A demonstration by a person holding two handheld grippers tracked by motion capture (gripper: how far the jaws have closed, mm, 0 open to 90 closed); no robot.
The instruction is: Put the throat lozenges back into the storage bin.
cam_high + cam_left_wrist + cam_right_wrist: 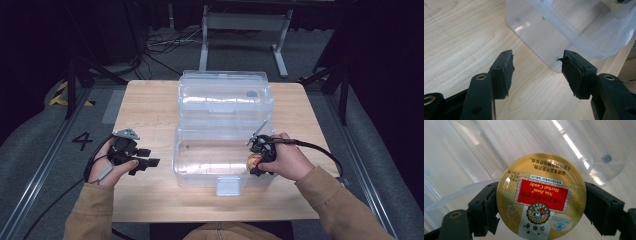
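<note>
a round gold candy tin [540, 197] sits clamped edge to edge between the jaws of the right gripper [259, 161], held at the front right corner of a clear plastic storage box [200, 165] whose lid stands open behind it. the right gripper view shows the tin's red label upside down, with the box's transparent wall and floor just beyond the jaws and bare room above the tin. the left gripper [143, 162] rests in the person's left hand [112, 167] on the wooden table [145, 105], its jaws spread wide with nothing between them. in the left gripper view the box's near corner lies just ahead of the right-hand jaw, apart from it, while open tabletop runs ahead of the left-hand jaw. the high view adds what the gripper views leave out: the box takes up the middle of the table between the two grippers, its latch tab [227, 187] juts toward the person, and cables [320, 150] trail from both tools.
</note>
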